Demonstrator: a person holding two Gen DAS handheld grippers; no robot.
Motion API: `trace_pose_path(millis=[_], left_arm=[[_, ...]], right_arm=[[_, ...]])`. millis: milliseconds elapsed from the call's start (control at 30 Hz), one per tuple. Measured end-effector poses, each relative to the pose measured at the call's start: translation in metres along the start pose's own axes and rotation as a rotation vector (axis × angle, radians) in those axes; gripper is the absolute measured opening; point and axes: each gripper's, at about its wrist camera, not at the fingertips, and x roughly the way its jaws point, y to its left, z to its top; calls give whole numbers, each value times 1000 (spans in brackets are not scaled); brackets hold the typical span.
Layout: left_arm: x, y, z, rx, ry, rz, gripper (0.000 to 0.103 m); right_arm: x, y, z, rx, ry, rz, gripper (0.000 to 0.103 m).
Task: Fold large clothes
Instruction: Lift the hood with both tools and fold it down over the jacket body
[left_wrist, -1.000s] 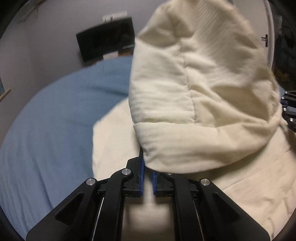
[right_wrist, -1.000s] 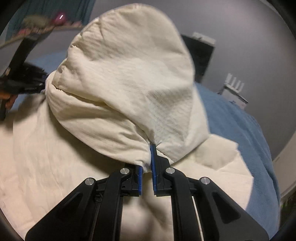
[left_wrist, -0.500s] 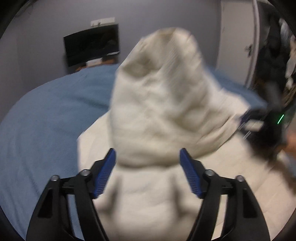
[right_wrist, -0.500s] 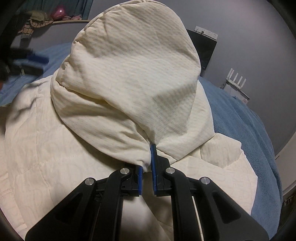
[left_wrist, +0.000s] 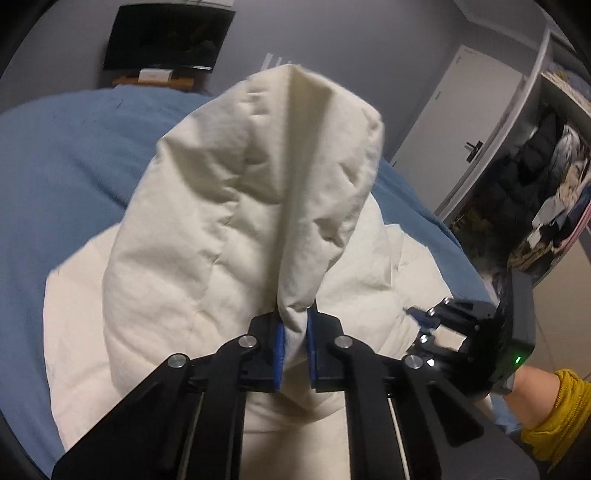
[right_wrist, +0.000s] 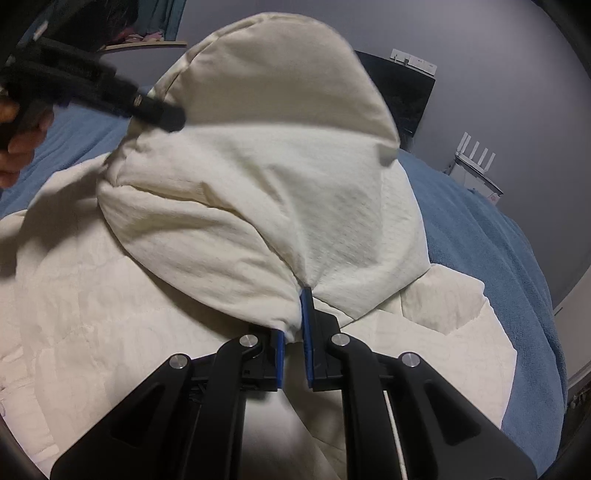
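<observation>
A cream padded coat (left_wrist: 207, 221) lies on the blue bedcover (left_wrist: 55, 166), with one bulky part lifted and doubled over. My left gripper (left_wrist: 294, 321) is closing, its blue pads pressing on a narrow ridge of this lifted part. My right gripper (right_wrist: 293, 321) pinches the lifted part's lower edge on the coat (right_wrist: 258, 177); its jaws are opening slightly, cloth still between the pads. In the left wrist view the right gripper (left_wrist: 424, 321) sits low at the right. The left gripper (right_wrist: 162, 110) shows blurred at the upper left of the right wrist view.
A dark screen (left_wrist: 166, 37) hangs on the grey wall beyond the bed. An open wardrobe (left_wrist: 546, 177) full of clothes and a door (left_wrist: 461, 122) stand at the right. A white router (right_wrist: 476, 162) sits past the bed's far side. A yellow sleeve (left_wrist: 554, 410) shows.
My left gripper let go of the coat's edge, opened wide, rose and turned, then shut on a ridge of the lifted part. The right gripper kept its hold and stayed put.
</observation>
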Motion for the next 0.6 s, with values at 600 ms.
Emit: trace_pose_path(millis=[600], left_arm=[[28,41,-44,-135,92,-58,10]], right_arm=[[-21,0,57,46,-58,180,47]])
